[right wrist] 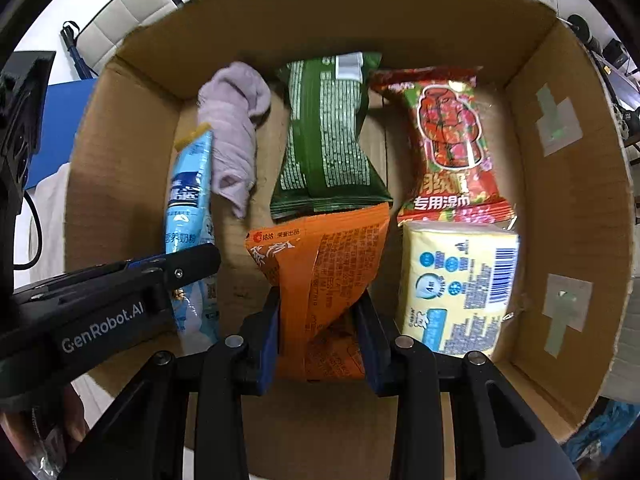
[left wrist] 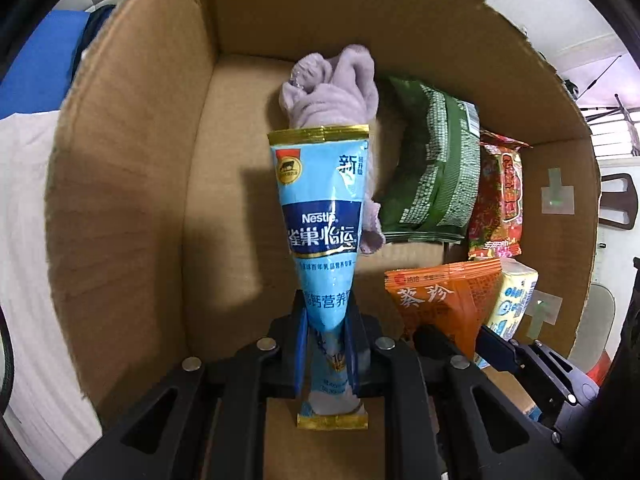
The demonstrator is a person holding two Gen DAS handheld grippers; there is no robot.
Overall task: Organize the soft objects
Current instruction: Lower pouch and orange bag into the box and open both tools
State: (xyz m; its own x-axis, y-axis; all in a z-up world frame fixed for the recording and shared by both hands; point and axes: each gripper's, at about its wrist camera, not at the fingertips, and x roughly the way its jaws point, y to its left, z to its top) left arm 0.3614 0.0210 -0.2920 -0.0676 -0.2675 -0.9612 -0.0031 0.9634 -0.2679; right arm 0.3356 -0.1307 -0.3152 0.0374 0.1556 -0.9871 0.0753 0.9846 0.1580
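Both grippers are inside an open cardboard box (left wrist: 132,184) (right wrist: 568,216). My left gripper (left wrist: 326,320) is shut on a blue Nestle milk powder pouch (left wrist: 320,216), held upright at the box's left side; the pouch also shows in the right wrist view (right wrist: 190,200). My right gripper (right wrist: 318,308) is shut on an orange snack bag (right wrist: 324,256) (left wrist: 444,296) in the middle of the box. A lilac cloth (left wrist: 332,88) (right wrist: 234,120) lies behind the pouch.
A green bag (right wrist: 328,132) (left wrist: 432,168), a red wet-wipes pack (right wrist: 448,140) (left wrist: 498,200) and a yellow tissue pack (right wrist: 456,284) (left wrist: 516,300) lie on the box floor. The box walls stand close all round. The left gripper's body (right wrist: 100,312) crosses the lower left.
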